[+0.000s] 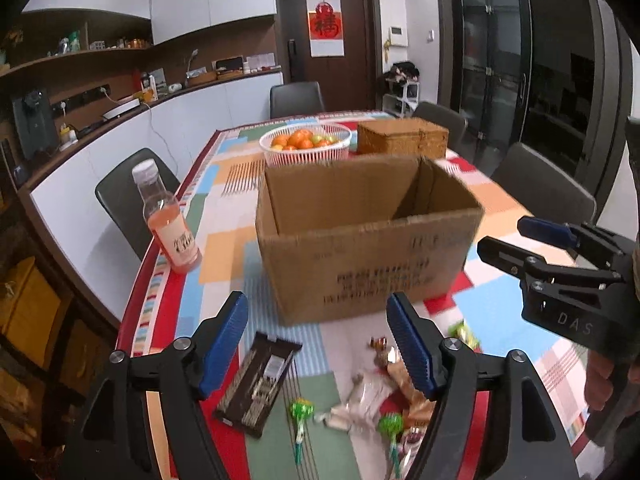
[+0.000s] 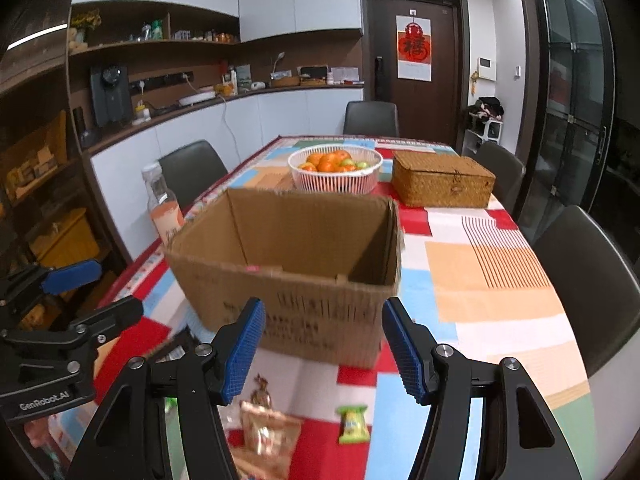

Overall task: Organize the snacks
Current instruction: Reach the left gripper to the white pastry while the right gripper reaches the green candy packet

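The snacks [image 1: 384, 396] lie in a small heap on the counter [image 1: 224, 208], right under and between the jaws of the left gripper [image 1: 316, 350], and the brown cardboard box [image 1: 360, 236] stands open just behind them. They are little shiny packets, some brown, some white and some green, next to a dark flat box [image 1: 258, 384]. Both the left gripper and the right gripper [image 2: 324, 354] have their jaws wide apart, holding and touching nothing.

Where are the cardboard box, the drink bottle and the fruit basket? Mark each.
cardboard box [image 1: 360, 264], left wrist view, front wall.
drink bottle [image 1: 170, 228], left wrist view, pink lower body.
fruit basket [image 2: 335, 181], right wrist view, white front wall.
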The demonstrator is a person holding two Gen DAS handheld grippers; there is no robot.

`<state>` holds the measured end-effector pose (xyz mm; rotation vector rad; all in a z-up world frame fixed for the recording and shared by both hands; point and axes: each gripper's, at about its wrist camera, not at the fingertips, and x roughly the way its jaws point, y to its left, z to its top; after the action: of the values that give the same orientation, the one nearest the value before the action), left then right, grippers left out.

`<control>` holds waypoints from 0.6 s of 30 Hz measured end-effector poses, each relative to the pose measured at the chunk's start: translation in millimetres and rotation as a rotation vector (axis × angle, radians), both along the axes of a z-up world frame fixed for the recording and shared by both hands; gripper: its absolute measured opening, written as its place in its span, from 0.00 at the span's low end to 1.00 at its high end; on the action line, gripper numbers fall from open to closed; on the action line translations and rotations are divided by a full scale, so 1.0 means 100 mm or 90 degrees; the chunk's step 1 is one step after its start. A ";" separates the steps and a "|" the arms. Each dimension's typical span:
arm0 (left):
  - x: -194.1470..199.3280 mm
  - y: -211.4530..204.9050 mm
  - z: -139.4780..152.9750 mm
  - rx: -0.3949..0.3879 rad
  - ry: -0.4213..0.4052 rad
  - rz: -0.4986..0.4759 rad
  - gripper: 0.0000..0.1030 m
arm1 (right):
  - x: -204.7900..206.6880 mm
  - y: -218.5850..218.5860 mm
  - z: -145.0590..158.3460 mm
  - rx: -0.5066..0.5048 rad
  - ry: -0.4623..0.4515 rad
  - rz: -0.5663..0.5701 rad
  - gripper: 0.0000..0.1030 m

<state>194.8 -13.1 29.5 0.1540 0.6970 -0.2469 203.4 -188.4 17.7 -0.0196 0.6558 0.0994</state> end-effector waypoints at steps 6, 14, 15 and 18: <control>-0.12 -0.02 -0.22 0.017 0.036 -0.007 0.69 | -0.12 -0.05 -0.24 0.000 0.046 -0.006 0.60; -0.15 -0.04 -0.56 0.027 0.102 -0.020 0.69 | -0.22 -0.10 -0.55 0.004 0.111 -0.016 0.60; -0.16 -0.05 -0.60 0.030 0.108 -0.022 0.69 | -0.23 -0.10 -0.58 0.003 0.118 -0.017 0.60; -0.16 -0.07 -0.72 0.040 0.130 -0.028 0.69 | -0.25 -0.12 -0.69 -0.002 0.139 -0.021 0.60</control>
<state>178.9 -19.8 -42.9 0.2069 0.9052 -0.2860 178.5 -200.4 -51.3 -0.0005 0.8740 0.0688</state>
